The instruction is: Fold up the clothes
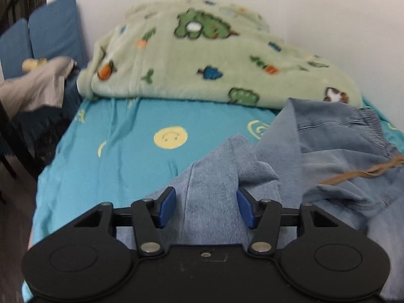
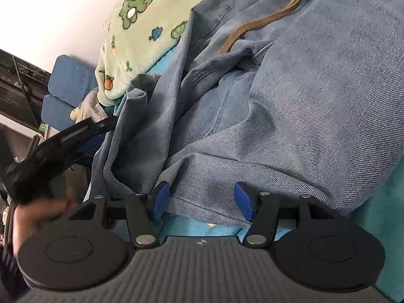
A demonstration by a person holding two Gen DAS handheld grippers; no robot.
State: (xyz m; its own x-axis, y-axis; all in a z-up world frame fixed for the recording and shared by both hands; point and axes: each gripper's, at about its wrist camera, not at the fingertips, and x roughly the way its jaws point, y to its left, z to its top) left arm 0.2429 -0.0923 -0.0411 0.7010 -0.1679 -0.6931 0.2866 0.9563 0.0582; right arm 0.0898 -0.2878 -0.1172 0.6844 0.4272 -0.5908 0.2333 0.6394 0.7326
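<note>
A pair of light blue denim trousers [image 1: 328,156] with a brown drawstring [image 1: 363,173] lies crumpled on the bed's turquoise sheet [image 1: 121,146]. My left gripper [image 1: 205,208] is open, its blue pads on either side of a raised fold of the denim without pinching it. In the right wrist view the trousers [image 2: 290,106] fill most of the frame. My right gripper [image 2: 200,200] is open at the edge of the denim, pads apart with fabric between them. The left gripper [image 2: 58,149] shows at the left, held by a hand.
A pale green cartoon-print blanket [image 1: 202,58] is heaped at the back of the bed against a white wall. Blue cushions [image 1: 50,32] and a grey cloth [image 1: 40,85] sit at the far left. The bed's left edge drops to a dark floor.
</note>
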